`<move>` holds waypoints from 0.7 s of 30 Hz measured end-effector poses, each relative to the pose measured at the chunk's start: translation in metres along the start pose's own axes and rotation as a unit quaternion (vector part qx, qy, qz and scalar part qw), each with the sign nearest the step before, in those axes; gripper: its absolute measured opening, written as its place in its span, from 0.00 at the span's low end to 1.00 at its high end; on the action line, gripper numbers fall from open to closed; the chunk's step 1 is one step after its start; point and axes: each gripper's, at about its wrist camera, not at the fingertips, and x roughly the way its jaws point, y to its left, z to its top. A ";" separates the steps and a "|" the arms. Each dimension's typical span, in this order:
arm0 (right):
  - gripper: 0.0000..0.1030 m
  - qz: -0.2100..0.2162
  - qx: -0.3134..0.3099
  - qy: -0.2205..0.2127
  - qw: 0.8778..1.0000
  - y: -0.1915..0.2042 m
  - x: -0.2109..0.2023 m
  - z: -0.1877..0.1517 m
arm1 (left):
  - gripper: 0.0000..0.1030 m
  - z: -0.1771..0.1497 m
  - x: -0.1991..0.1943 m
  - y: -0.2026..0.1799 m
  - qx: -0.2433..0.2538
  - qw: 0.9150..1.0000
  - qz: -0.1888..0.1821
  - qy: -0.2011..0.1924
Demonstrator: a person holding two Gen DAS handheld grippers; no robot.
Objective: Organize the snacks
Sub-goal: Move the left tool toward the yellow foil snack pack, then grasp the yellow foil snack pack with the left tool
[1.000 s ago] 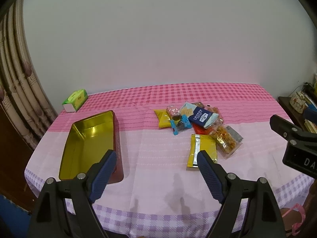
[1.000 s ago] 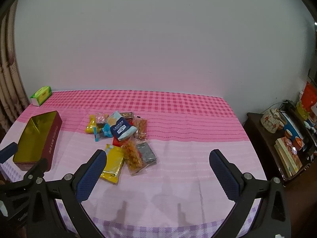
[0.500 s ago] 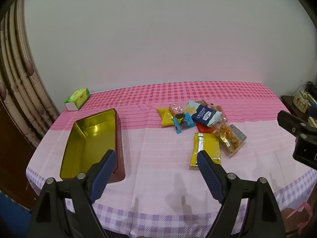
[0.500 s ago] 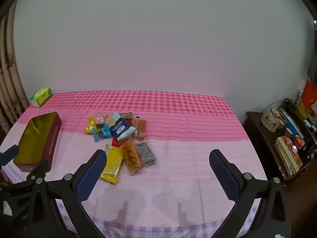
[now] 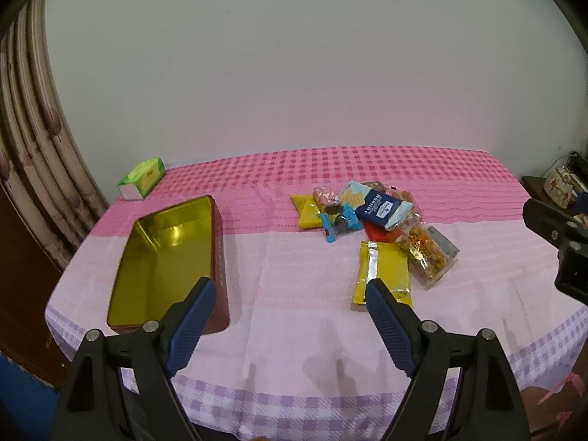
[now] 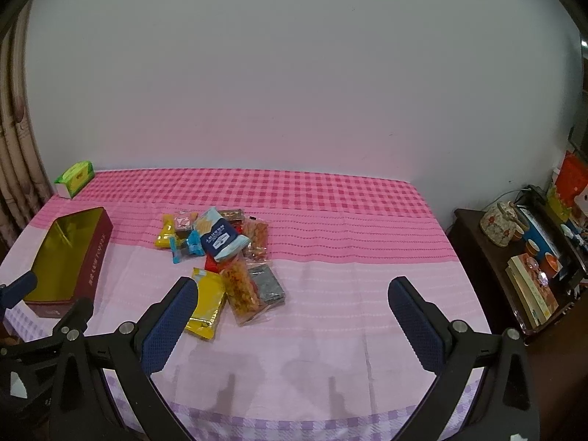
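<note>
A pile of snack packets lies mid-table; it also shows in the right wrist view. A yellow foil packet lies nearest the front, also in the right wrist view. An open red tin with a gold inside stands at the left, seen also in the right wrist view. My left gripper is open and empty above the table's front edge. My right gripper is open and empty, right of the pile.
A green tissue box sits at the back left corner. The table has a pink checked cloth. Curtains hang at the left. A dark side cabinet with a pot and books stands at the right.
Both grippers have drifted slightly back and up; the table looks a bit lower and farther. Nothing on the table has moved.
</note>
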 end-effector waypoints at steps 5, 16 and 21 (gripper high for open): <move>1.00 -0.003 0.003 0.000 1.000 -0.003 0.002 0.000 | 0.83 -0.002 0.011 0.000 0.000 1.000 -0.017 -0.002; 1.00 -0.034 0.019 -0.023 0.999 -0.026 0.000 0.004 | 0.83 0.000 0.057 0.002 -0.035 0.997 -0.049 0.037; 1.00 -0.037 0.024 -0.007 0.999 -0.034 0.013 0.001 | 0.83 0.000 0.085 -0.013 -0.035 0.995 -0.071 0.057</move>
